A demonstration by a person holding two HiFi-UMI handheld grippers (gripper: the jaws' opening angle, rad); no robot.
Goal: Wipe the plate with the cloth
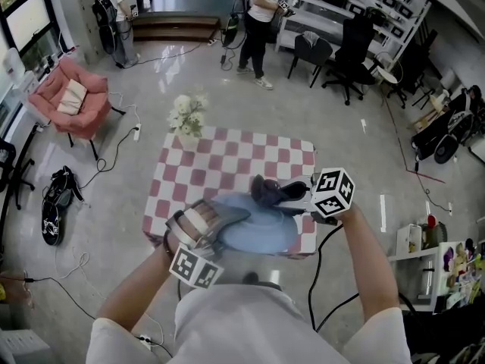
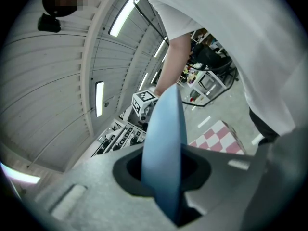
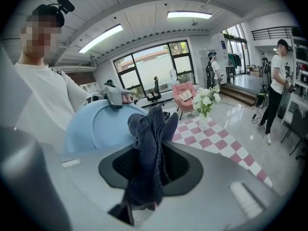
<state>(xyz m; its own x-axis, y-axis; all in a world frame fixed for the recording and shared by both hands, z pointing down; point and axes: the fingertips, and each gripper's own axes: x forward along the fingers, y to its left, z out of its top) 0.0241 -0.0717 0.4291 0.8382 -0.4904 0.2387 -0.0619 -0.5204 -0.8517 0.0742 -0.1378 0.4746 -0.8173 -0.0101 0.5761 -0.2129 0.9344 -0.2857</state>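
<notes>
I am looking down at the red-and-white checked bench [image 1: 227, 161]. The round light-blue plate [image 1: 254, 232] is hanging tilted over its near edge, close to my body. Grey tiled floor is lying open round the bench on every side. A pink armchair [image 1: 72, 97] is sitting well apart to the left, and black cables are trailing near it.

The left claw [image 2: 164, 177] is pinching the plate's rim, jaws closed down on both faces. The right claw [image 3: 147, 177] is clamping the dark blue-grey terry cloth [image 3: 149, 143], which is bunching up between its jaws. From above, the cloth is lying against the far right part of the plate.

The left gripper view is showing the plate edge-on as a thin blue blade, with the other gripper's marker cube beyond it. The right gripper view is showing the plate's broad face instead, with the left claw biting its far rim. Only the head view is giving me the bench's full outline.

I am counting one plate, one cloth, two claws, one bunch of white flowers [image 1: 187, 116] at the bench's far left corner, and two people standing [image 1: 258, 14] far off.
</notes>
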